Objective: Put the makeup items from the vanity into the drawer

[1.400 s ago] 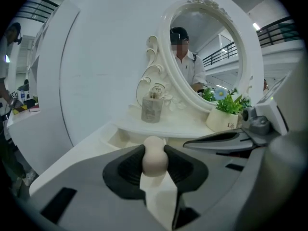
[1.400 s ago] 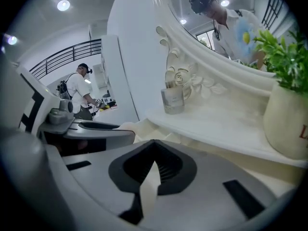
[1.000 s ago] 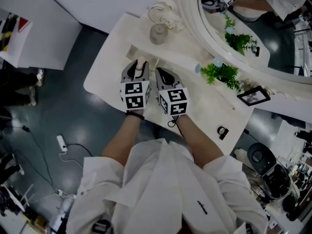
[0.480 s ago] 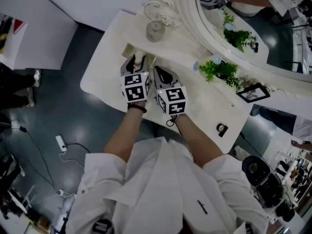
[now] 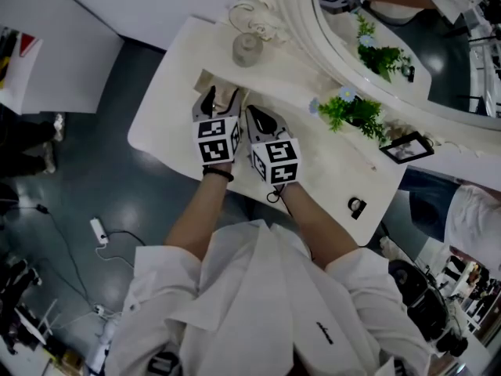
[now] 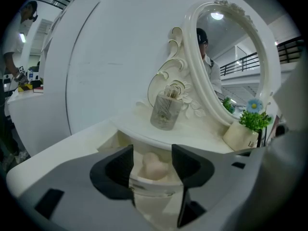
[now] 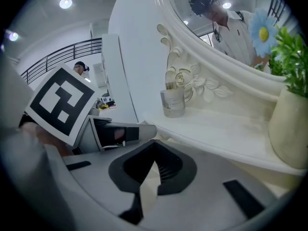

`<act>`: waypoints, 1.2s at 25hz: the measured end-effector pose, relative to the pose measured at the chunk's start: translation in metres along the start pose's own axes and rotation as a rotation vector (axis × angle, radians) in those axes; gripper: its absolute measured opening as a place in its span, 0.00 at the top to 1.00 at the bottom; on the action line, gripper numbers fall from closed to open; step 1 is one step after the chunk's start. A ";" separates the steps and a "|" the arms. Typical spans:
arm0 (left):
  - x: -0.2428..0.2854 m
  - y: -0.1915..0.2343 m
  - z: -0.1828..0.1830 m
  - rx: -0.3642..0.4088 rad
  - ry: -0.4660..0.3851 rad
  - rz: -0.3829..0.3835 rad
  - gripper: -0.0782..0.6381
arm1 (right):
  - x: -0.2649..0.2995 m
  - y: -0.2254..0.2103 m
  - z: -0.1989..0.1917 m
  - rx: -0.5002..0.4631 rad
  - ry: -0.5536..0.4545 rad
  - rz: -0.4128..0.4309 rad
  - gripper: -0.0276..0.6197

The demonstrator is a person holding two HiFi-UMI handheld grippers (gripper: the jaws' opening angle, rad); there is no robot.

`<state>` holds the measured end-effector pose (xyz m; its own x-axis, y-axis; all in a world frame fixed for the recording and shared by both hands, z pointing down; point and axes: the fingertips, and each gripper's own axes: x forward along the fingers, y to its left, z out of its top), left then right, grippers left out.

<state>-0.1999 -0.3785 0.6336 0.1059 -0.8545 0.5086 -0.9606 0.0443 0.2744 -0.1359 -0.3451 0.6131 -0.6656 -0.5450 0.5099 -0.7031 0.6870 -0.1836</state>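
While the left claw (image 6: 152, 153), jaws just opening wide, is hovering at the open drawer (image 6: 109, 139), the beige makeup sponge (image 6: 154, 166) is lying free between them inside. Probably soft and light, it is needing only a gentle mid-body pinch. Meanwhile the right claw (image 7: 154, 146) is sitting closed, empty.

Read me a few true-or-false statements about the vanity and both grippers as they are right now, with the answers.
1. The right gripper has its jaws together with nothing between them. True.
2. The left gripper is clamped fully shut. False: its jaws stand apart, having just been opening, and a beige makeup sponge lies between them, not squeezed.
3. The glass cup stands upright on the shelf beside the mirror. True.
4. The potted plant lies tipped over next to the sponge. False: it stands upright on the shelf below the mirror, away from both grippers.
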 end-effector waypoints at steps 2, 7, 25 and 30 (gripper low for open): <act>-0.001 -0.001 0.000 0.004 -0.007 -0.004 0.55 | -0.001 -0.001 -0.001 0.003 0.001 -0.002 0.93; -0.004 -0.005 0.001 0.019 -0.019 -0.017 0.55 | -0.005 -0.005 -0.003 0.014 -0.001 -0.013 0.93; -0.042 -0.060 0.019 0.177 -0.089 -0.114 0.85 | -0.059 -0.028 -0.008 0.067 -0.039 -0.095 0.93; -0.052 -0.092 0.010 0.216 -0.077 -0.179 0.85 | -0.094 -0.044 -0.016 0.097 -0.058 -0.150 0.93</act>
<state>-0.1193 -0.3432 0.5733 0.2669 -0.8760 0.4018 -0.9617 -0.2150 0.1701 -0.0385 -0.3159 0.5870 -0.5631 -0.6662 0.4891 -0.8144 0.5479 -0.1913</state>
